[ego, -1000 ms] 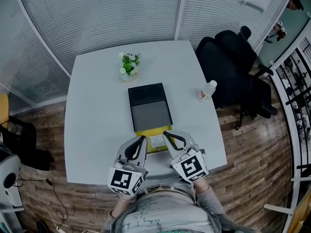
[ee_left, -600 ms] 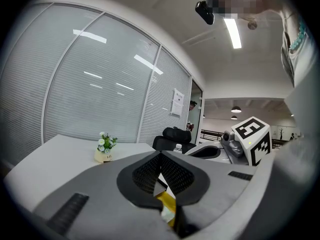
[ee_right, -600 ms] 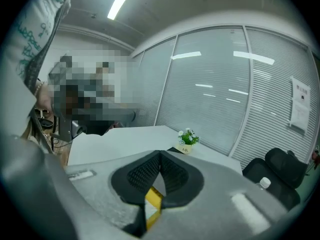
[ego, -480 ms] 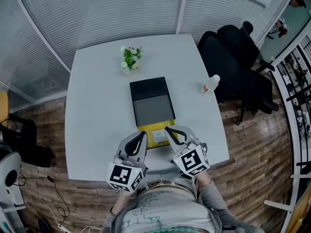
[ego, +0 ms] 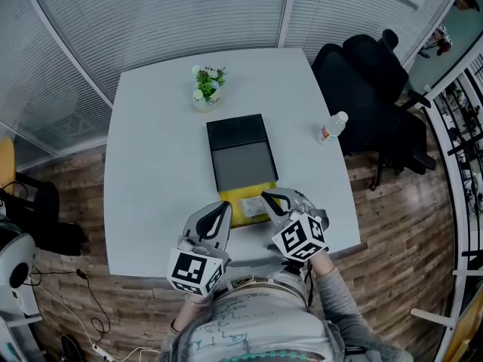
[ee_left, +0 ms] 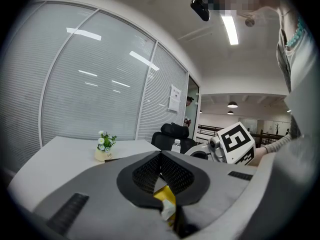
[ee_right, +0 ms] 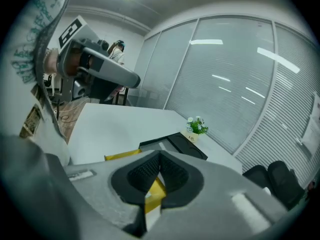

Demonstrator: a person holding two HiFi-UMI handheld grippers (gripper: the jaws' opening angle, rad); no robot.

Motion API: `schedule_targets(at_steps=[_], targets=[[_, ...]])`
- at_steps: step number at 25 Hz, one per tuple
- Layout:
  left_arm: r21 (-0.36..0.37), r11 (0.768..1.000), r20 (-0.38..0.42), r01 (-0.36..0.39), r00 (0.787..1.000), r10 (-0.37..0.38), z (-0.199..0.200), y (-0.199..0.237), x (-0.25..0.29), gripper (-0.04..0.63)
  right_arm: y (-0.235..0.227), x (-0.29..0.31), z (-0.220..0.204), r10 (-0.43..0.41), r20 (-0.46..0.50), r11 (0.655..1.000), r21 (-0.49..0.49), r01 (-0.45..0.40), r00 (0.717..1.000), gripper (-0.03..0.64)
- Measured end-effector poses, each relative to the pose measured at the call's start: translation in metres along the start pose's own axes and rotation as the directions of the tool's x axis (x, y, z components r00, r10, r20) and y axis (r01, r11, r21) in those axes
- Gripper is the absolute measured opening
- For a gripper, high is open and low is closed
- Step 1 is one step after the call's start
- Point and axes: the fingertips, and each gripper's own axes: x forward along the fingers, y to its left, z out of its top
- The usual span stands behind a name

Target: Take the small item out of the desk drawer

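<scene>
Small item [ego: 253, 208], pale and flat, lies in the open yellow drawer [ego: 232, 200] near the white table's [ego: 151, 172] front edge, between my left gripper [ego: 223, 207] and right gripper [ego: 266, 197]. Both have their ribbed dark jaws pressed together, empty. Behind it sits the matte, dark, rectangular box [ego: 240, 153].

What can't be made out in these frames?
- Item in the drawer: head view, too small to identify.
- Drawer's inside: both gripper views, the shut fingers cover all but a yellow sliver.
- Bottle label: head view, too small to read.
- Chair base: head view, hidden behind its own seat.
</scene>
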Motion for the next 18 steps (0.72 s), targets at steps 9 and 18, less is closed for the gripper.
schedule_targets(at_steps=[9,18], targets=[[0.008,1.000,-0.052,0.006,0.999,-0.006,-0.012,0.005,-0.003,-0.002,0.020,0.031,-0.041,0.071,-0.154,0.978,-0.184,-0.099,0.985,0.003],[0.000,1.000,-0.074,-0.001,0.997,0.001,-0.020,0.010,-0.004,-0.002,0.045,0.057,-0.074,0.172,-0.264,0.955,-0.192,-0.227,0.949,0.009]])
